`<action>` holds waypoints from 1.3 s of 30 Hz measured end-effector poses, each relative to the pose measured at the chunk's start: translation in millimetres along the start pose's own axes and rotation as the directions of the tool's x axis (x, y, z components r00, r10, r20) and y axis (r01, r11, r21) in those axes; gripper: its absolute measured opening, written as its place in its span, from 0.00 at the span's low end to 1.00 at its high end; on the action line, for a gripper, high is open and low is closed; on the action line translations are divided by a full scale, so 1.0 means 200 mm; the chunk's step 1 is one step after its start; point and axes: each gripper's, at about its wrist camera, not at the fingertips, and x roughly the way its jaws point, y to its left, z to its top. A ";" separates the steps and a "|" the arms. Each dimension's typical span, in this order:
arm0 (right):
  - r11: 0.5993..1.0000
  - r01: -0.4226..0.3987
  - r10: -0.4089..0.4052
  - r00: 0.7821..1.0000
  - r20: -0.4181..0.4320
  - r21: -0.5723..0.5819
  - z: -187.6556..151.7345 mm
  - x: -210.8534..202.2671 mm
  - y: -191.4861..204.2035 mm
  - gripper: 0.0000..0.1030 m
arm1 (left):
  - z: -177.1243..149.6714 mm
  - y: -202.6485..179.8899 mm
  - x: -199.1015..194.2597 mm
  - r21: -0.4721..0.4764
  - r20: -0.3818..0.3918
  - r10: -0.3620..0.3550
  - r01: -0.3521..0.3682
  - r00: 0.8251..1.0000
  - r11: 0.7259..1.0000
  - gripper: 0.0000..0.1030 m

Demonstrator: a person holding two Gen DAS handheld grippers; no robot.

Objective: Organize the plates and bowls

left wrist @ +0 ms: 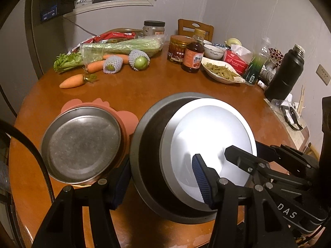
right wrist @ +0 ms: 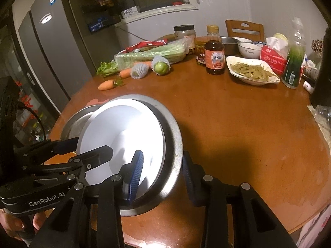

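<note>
Two grippers (left wrist: 163,177) (right wrist: 163,171) pinching the wide grey metal basin's (left wrist: 149,140) rim between fingers, white plate (left wrist: 211,136) inside; next, probably carrying level onto the smaller steel dish (left wrist: 82,140).

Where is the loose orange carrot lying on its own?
In the left wrist view the lone orange carrot lies far-left on the round wooden table, just before the celery.

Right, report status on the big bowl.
Left gripper, right gripper both clamped on rim of grey bowl, opposite sides. White plate rides inside, tilted. Steel dish close beside, left gripper's side.
</note>
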 end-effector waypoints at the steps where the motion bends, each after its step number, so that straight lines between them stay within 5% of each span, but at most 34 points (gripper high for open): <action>1: 1.000 -0.002 0.002 1.000 -0.001 -0.003 0.01 0.00 0.01 0.37 | 0.00 0.01 0.00 -0.002 0.000 0.002 -0.002 1.000 1.000 0.56; 39: 0.983 -0.076 0.083 0.996 0.032 -0.168 0.39 0.14 0.59 0.38 | 0.17 0.59 -0.29 -0.116 0.107 0.099 -0.086 0.989 0.989 0.56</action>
